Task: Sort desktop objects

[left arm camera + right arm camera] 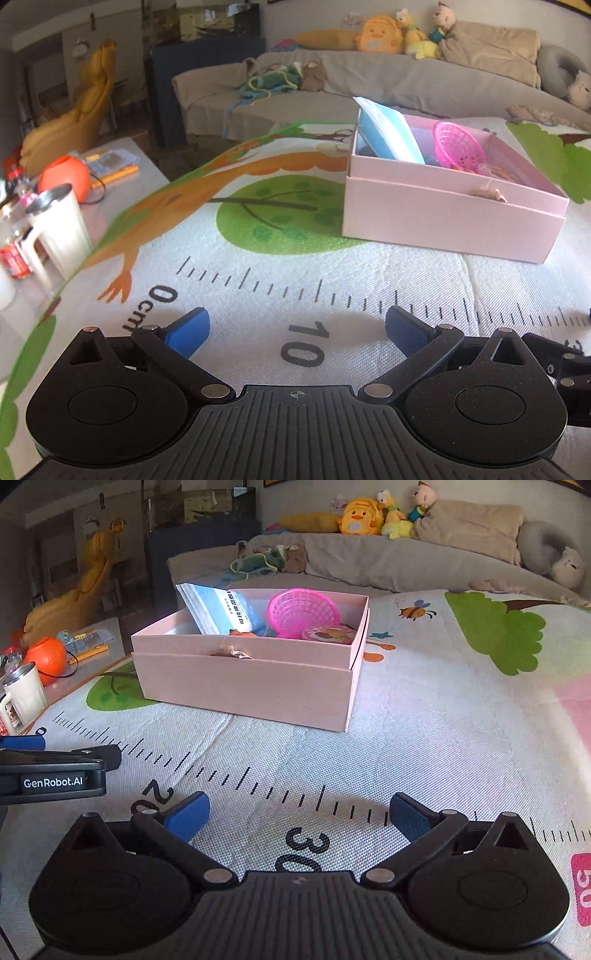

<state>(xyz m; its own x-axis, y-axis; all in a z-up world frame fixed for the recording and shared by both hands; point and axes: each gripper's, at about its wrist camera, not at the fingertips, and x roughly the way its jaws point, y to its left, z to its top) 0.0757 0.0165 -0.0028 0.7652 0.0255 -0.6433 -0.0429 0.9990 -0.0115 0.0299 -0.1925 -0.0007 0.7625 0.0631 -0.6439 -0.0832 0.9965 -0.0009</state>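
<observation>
A pink cardboard box [450, 218] [243, 686] stands on the printed play mat. Inside it lean a blue-and-white packet [388, 133] [218, 609] and a pink plastic basket [460, 144] [301, 611]; a round pink tin [328, 633] and small bits lie beside them. My left gripper [297, 328] is open and empty, low over the ruler print, short of the box. My right gripper [297, 814] is also open wide with nothing between its blue pads. The left gripper's body [55, 771] shows at the left edge of the right wrist view.
A low side table at the left carries a white mug [59, 229] [22, 698], an orange ball [66, 177] [48, 657], a red can [14, 260] and books. A grey sofa [369, 81] with soft toys runs behind the mat.
</observation>
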